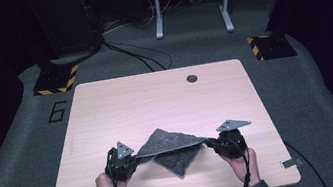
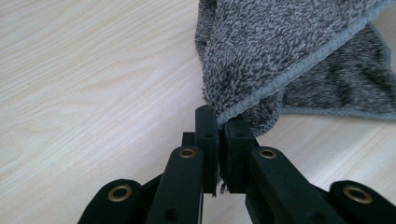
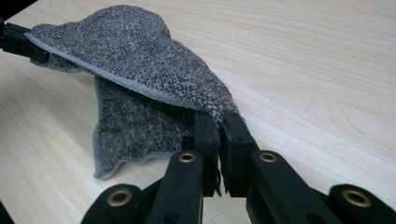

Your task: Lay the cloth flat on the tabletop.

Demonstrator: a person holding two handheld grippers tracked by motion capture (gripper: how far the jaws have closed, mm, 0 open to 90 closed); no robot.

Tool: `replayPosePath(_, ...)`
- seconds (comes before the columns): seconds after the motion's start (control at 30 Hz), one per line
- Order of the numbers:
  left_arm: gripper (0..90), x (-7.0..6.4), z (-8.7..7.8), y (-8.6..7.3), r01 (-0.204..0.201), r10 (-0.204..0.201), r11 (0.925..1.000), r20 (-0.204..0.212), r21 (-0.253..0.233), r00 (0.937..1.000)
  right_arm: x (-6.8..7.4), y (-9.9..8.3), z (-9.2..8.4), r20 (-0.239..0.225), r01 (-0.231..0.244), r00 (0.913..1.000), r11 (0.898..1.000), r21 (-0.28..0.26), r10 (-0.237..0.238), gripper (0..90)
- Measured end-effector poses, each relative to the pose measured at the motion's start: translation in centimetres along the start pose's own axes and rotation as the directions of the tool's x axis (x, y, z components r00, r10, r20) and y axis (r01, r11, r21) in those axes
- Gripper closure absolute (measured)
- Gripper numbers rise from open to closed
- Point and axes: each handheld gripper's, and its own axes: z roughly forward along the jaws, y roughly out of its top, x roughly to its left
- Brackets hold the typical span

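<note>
So the landmark here is the grey fluffy terry towel with the stitched hem (image 1: 173,150), sitting on the near half of the pale wood-grain table (image 1: 121,105), roughly centred; everything else I'll place off that.

Left of the towel: the left gripper (image 1: 134,159), black two-jaw thing with a grey three-cornered plate on top, is pinched tight on the towel's left corner; in the left gripper view the jaws are clamped right on the hemmed edge (image 2: 261,95), with just a sliver of cloth between them; looks to me like the bite is shallow, so a bit of extra tension could pull the corner straight out.

The towel itself: its top edge is held up off the table between the two grippers, stretched like a little tent, while the lower part droops and lies on the wood just below; my guess is the loose layer underneath could bunch or fold crooked if the edge gets laid down unevenly.

Right of the towel: the right gripper (image 1: 215,145) is clamped on the opposite corner (image 3: 212,109), jaws squeezed narrow on the cloth; same worry, thin grip on fluffy pile; if one hand drops faster than the other, the fold probably ends up skewed; pulling apart too hard likely pops a corner loose.
</note>
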Motion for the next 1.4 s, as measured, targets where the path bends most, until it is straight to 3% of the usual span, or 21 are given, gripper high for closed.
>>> replayPosePath(0.13, 86.9, 1.3, 1.2, 1.1, 0.001, 0.000, 1.0000, -0.013, 0.008, 0.9999, -0.7, 1.0, 1.0, 0.007, 0.003, 1.0000, 1.000, 0.013, -0.003, 86.7)
replayPosePath(0.27, 87.1, 3.5, 2.5, 3.5, -0.005, 0.006, 0.9999, -0.047, 0.010, 0.9989, -2.1, 3.8, 2.5, 0.038, 0.040, 0.9984, 0.999, 0.021, -0.040, 86.9)
replayPosePath(0.4, 87.2, 6.6, 3.2, 8.0, -0.018, 0.020, 0.9997, -0.089, 0.014, 0.9958, -4.3, 8.5, 4.5, 0.078, 0.072, 0.9942, 0.997, 0.028, -0.074, 87.1)
replayPosePath(0.47, 87.1, 7.8, 2.7, 11.0, -0.044, 0.043, 0.9990, -0.142, 0.000, 0.9889, -5.0, 11.0, 4.8, 0.106, 0.088, 0.9904, 0.996, 0.011, -0.088, 87.1)
replayPosePath(0.57, 87.1, 8.5, -0.3, 15.7, -0.128, 0.110, 0.9904, -0.260, -0.053, 0.9593, -5.2, 15.9, 3.7, 0.166, 0.124, 0.9794, 0.991, -0.041, -0.115, 87.1)
replayPosePath(0.67, 87.1, 7.8, -4.2, 18.4, -0.241, 0.185, 0.9647, -0.379, -0.106, 0.9066, -4.1, 20.0, 0.5, 0.212, 0.195, 0.9629, 0.973, -0.123, -0.167, 87.1)
replayPosePath(0.7, 87.1, 7.5, -5.2, 18.6, -0.276, 0.211, 0.9546, -0.402, -0.112, 0.8912, -3.6, 20.7, -0.6, 0.220, 0.219, 0.9579, 0.965, -0.145, -0.185, 87.0)
replayPosePath(0.77, 87.0, 6.3, -6.1, 17.9, -0.343, 0.268, 0.9344, -0.447, -0.095, 0.8536, -2.7, 20.9, -2.5, 0.219, 0.253, 0.9523, 0.952, -0.175, -0.213, 86.8)
replayPosePath(0.8, 86.9, 5.7, -6.2, 17.0, -0.369, 0.293, 0.9255, -0.454, -0.086, 0.8415, -2.3, 20.4, -3.1, 0.212, 0.263, 0.9514, 0.948, -0.182, -0.223, 86.7)
replayPosePath(0.83, 86.8, 5.1, -6.0, 15.9, -0.385, 0.312, 0.9195, -0.451, -0.078, 0.8361, -1.9, 19.5, -3.4, 0.203, 0.274, 0.9501, 0.944, -0.183, -0.237, 86.6)
replayPosePath(0.87, 86.6, 4.5, -5.6, 14.6, -0.394, 0.329, 0.9167, -0.439, -0.065, 0.8364, -1.6, 18.3, -3.5, 0.200, 0.288, 0.9465, 0.943, -0.169, -0.253, 86.6)
replayPosePath(0.93, 85.8, 3.1, -3.9, 11.3, -0.398, 0.358, 0.9170, -0.393, -0.022, 0.8469, -1.4, 15.2, -2.9, 0.175, 0.293, 0.9473, 0.947, -0.133, -0.269, 86.4)
replayPosePath(0.97, 85.2, 2.6, -3.2, 10.1, -0.390, 0.360, 0.9208, -0.368, -0.008, 0.8574, -1.4, 12.9, -2.2, 0.159, 0.292, 0.9485, 0.951, -0.103, -0.274, 86.4)
replayPosePath(1.03, 84.5, 1.5, -1.4, 7.1, -0.358, 0.349, 0.9336, -0.279, 0.019, 0.8947, -1.4, 9.4, -0.9, 0.126, 0.269, 0.9573, 0.961, -0.057, -0.260, 86.3)
replayPosePath(1.07, 84.4, 0.9, -0.5, 5.5, -0.320, 0.316, 0.9472, -0.227, 0.023, 0.9211, -1.5, 7.5, 0.0, 0.113, 0.267, 0.9584, 0.963, -0.033, -0.262, 86.3)
replayPosePath(1.1, 84.1, 0.6, 0.2, 4.1, -0.289, 0.289, 0.9570, -0.162, 0.029, 0.9434, -1.5, 5.6, 0.6, 0.093, 0.243, 0.9661, 0.970, -0.010, -0.241, 86.2)
replayPosePath(1.13, 83.4, 0.0, 1.0, 2.5, -0.257, 0.261, 0.9654, -0.108, 0.043, 0.9594, -1.5, 3.9, 1.2, 0.077, 0.214, 0.9739, 0.977, 0.006, -0.214, 86.1)
replayPosePath(1.17, 82.3, -0.3, 1.4, 1.6, -0.239, 0.242, 0.9700, -0.078, 0.045, 0.9672, -1.6, 1.9, 1.7, 0.053, 0.181, 0.9820, 0.983, 0.025, -0.182, 85.7)
replayPosePath(1.23, 78.8, -1.3, 2.0, -0.5, -0.192, 0.192, 0.9802, -0.001, 0.049, 0.9814, -1.5, -0.5, 2.1, 0.032, 0.141, 0.9892, 0.989, 0.048, -0.143, 84.3)
replayPosePath(1.3, 70.6, -1.8, 2.0, -1.5, -0.166, 0.164, 0.9848, 0.039, 0.050, 0.9856, -1.5, -2.7, 2.1, 0.006, 0.106, 0.9942, 0.992, 0.071, -0.107, 81.3)
replayPosePath(1.4, 55.3, -2.0, 1.2, -2.3, -0.122, 0.120, 0.9923, 0.080, 0.021, 0.9896, -1.5, -4.3, 1.4, -0.018, 0.049, 0.9987, 0.996, 0.072, -0.048, 73.7)
